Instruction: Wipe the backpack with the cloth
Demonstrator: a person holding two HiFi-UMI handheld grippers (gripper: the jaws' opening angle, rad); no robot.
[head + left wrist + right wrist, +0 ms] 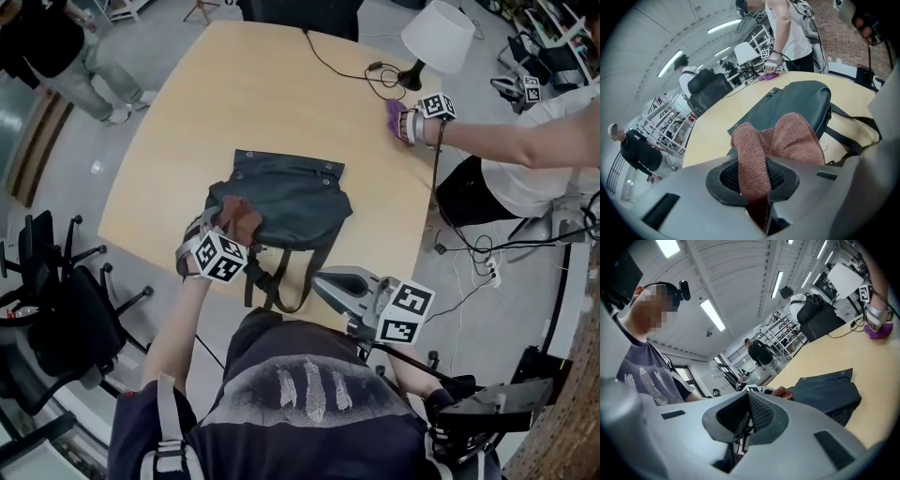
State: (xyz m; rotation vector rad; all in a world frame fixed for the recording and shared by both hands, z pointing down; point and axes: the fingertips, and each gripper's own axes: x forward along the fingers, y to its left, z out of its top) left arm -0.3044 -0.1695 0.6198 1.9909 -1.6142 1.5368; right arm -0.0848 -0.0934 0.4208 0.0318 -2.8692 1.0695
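Wiping step in hand. Our left gripper [221,225] is clamped on the rust-red cloth [242,216], on the near-left corner of the backpack [295,197], which lies flat mid-table [234,94]. Right gripper [325,281] is pinched closed and empty, near us, off the bag. Next, we'd drag the cloth far-right across the flap.

Table [244,94]: pale wood-look top, smooth, low sheen.
Backpack [286,197], on the table: dark grey-green woven fabric, matt; small pale studs [328,167] on the flap; straps [314,272] of flat webbing.
Cloth [787,138], on the backpack: reddish-brown terry, looped, rough.
Left gripper [752,173], right gripper [746,420]: matt grey plastic shells; black ribbed pads [761,416].
Lamp shade [438,35], at the table's far edge: white, matt.
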